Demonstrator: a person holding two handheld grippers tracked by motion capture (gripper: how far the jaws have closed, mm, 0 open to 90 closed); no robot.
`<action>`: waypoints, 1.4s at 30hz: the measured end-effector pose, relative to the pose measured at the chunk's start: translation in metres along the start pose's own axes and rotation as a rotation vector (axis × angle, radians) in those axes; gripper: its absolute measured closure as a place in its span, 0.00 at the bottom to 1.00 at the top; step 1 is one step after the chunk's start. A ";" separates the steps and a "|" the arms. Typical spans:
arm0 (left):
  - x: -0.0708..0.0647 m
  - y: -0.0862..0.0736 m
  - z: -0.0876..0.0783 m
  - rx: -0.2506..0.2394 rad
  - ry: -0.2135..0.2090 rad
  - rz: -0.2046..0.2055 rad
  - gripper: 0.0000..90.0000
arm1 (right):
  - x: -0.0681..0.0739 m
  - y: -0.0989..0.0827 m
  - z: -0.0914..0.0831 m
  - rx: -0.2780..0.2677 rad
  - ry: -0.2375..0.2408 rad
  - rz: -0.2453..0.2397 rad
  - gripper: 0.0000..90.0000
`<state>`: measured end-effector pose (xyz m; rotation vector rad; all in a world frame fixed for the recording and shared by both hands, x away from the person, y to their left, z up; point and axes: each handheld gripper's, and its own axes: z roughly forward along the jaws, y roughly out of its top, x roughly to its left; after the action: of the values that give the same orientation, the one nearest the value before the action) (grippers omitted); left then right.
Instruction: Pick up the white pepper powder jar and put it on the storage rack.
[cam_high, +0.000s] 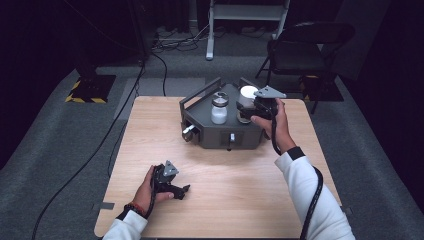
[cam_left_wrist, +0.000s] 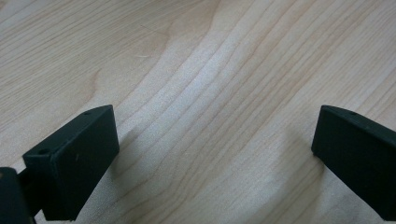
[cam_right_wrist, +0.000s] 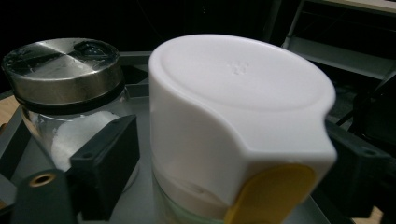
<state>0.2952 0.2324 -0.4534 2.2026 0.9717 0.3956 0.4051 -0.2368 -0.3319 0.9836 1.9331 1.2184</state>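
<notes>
The right tool is at the grey tray standing at the far middle of the worktop, its jaws on either side of the white-capped jar that stands in the tray's right half. In the right gripper view the jar's white cap, with a yellow tab at its lower front edge, sits between the two black jaws; the left jaw stands a little clear of the cap's side, while the right jaw is partly hidden behind the cap, so whether it touches cannot be told. The jaws are apart and not pressing the jar. Just beside this jar, to its left in the tray, stands a glass jar with a metal lid and white powder inside; the two jars are close but apart. The left tool lies low over the near left part of the worktop, held in the person's left hand, well apart from the tray. In the left gripper view its jaws stand wide apart over bare wood, with nothing between them.
</notes>
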 end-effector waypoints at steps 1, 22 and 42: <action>0.000 0.000 0.000 0.000 0.000 0.000 0.00 | -0.001 0.001 -0.001 0.004 0.000 0.002 0.12; 0.000 0.000 0.000 0.001 0.000 -0.001 0.00 | -0.014 0.022 -0.050 0.045 0.049 -0.099 0.04; 0.000 0.000 0.000 0.001 -0.002 -0.002 0.00 | -0.015 -0.002 -0.106 -0.011 0.132 -0.153 0.04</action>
<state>0.2956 0.2326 -0.4533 2.2026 0.9729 0.3926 0.3252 -0.2974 -0.2933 0.7505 2.0599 1.2305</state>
